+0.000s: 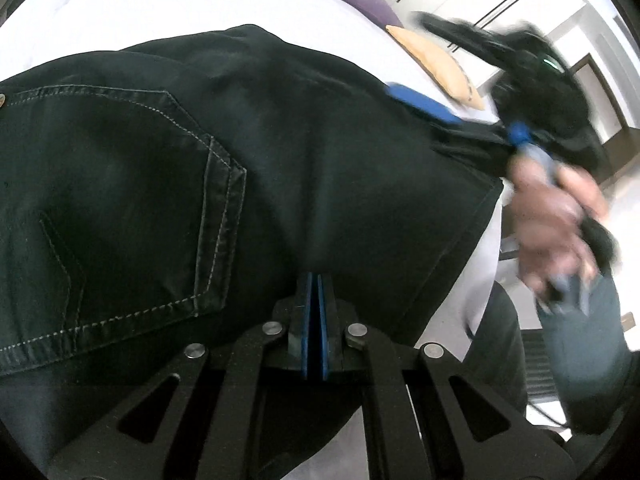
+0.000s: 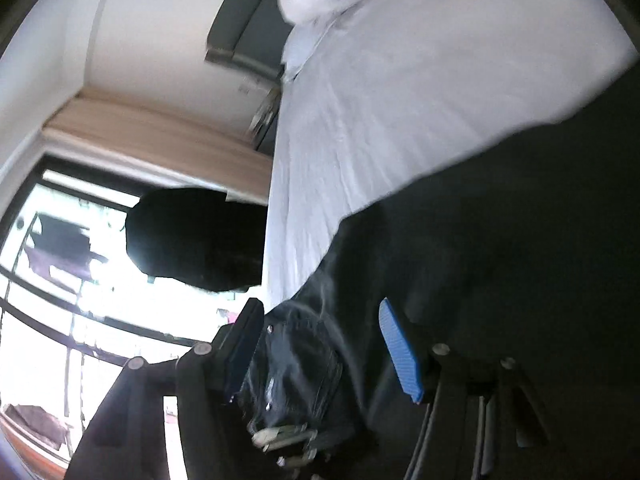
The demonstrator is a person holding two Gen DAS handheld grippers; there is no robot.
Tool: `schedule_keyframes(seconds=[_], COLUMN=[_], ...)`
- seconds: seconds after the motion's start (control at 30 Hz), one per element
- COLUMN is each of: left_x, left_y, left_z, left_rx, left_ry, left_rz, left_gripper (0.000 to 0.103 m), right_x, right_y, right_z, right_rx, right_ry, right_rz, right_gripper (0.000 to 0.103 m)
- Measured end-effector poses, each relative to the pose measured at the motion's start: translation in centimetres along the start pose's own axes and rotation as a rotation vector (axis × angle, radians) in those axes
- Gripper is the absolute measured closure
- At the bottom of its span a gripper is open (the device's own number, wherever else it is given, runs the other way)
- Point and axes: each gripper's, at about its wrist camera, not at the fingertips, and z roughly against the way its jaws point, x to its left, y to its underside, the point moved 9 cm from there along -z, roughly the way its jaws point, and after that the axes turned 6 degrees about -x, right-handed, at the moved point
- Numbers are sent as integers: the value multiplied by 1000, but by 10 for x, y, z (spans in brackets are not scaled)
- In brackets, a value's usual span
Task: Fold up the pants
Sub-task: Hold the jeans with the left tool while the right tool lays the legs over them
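Mid-fold, my left gripper (image 1: 314, 292) pinches the pants (image 1: 280, 152) just ahead, my right gripper (image 2: 320, 352) gapes around bunched cloth; next, I judge, it must clamp.

Both wrist views close, sharing pants (image 1: 280, 152)

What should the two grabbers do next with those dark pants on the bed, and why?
Probably close the right hand-held gripper on the bunched fabric between its open blue pads. The left hand-held gripper looks shut on the dark denim pants, which lie on the white bed sheet. With both ends held, the pants could then be carried over into a fold.
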Motion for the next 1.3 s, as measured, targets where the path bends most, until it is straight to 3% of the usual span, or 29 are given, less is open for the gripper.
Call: schedule_keyframes(seconds=[0.03,0.07,0.1,0.13,0.17,0.2,0.27,0.3,0.37,0.43,0.47,0.53,0.57,0.6,0.63,0.67,0.73,0.77,0.83,0.9,0.97,1.03,1.07,1.13,1.17,1.2,1.23,1.27,1.3], left_x=[-3,-5,-7,-9,-12,-14,-10,-10,-8,-6,-6,-2,-1,-1,-1,0,1,1,1,0,-1,-2,-2,-3,-3,-4,-4,-5,-7], left_y=[-1,2,3,2,-5,-6,-1,-2,-4,-6,-5,-8,-8,-7,-8,-8,-7,-7,-8,-9,-9,-9,-9,-8,-8,-7,-7,-7,-8], left_z=[-5,-6,-8,-10,-19,-22,-19,-21,-22,-23,-23,-24,-24,-24,-23,-23,-23,-23,-19,-18,-18,-16,-16,-16,-16,-15,-16,-15,-13], left_rx=[0,0,3,3,3,1,-2,-2,-1,-2,-3,-5,-7,-8,-9,-11,-12,-10,-7,-6,-7,-11,-16,-22,-24,-26,-28,-30,-33], left_ry=[-2,-2,-1,1,3,6,14,15,13,14,13,12,11,10,10,10,10,7,1,-6,-10,-10,-8,-9,-11,-14,-16,-18,-24], left_rz=[1,1,4,9,13,16,23,25,23,25,26,26,27,26,27,30,35,36,34,31,28,29,30,27,24,20,19,21,17], left_gripper=[100,100,100,100,100,100,100,100,100,100,100,100,100,100,100,100,100,100,100,100,100,100,100,100,100,100,100,100,100], right_x=[-23,-60,-85,-99,-127,-147,-180,-205,-234,-267,-274,-287,-284,-268,-252,-225,-179,-152,-130,-133,-150,-178,-188,-218,-232,-239,-247,-246,-240], right_y=[-11,-21,-29,-34,-46,-58,-82,-99,-117,-139,-145,-146,-147,-144,-139,-132,-110,-89,-61,-34,-39,-48,-55,-71,-74,-75,-75,-77,-78], right_z=[-7,-1,7,15,36,60,110,152,202,273,293,324,343,350,348,330,277,238,181,132,134,156,164,223,251,275,304,322,333], right_rx=[-6,-10,-29,-50,-100,-162,-292,-406,-523,-684,-734,-774,-808,-833,-833,-808,-699,-603,-454,-355,-392,-417,-459,-628,-692,-744,-817,-876,-912], right_ry=[56,109,105,94,123,140,176,190,227,354,366,494,492,449,398,329,184,110,87,153,223,206,227,314,345,371,413,406,371], right_rz=[-53,-140,-226,-279,-349,-385,-417,-452,-485,-472,-476,-479,-451,-416,-382,-342,-262,-218,-177,-154,-125,-231,-249,-282,-332,-372,-419,-438,-443], right_gripper=[39,48,62,86,100,103,103,103,103,103,101,80,60,53,43,40,37,34,33,44,91,103,103,103,101,91,60,42,40])
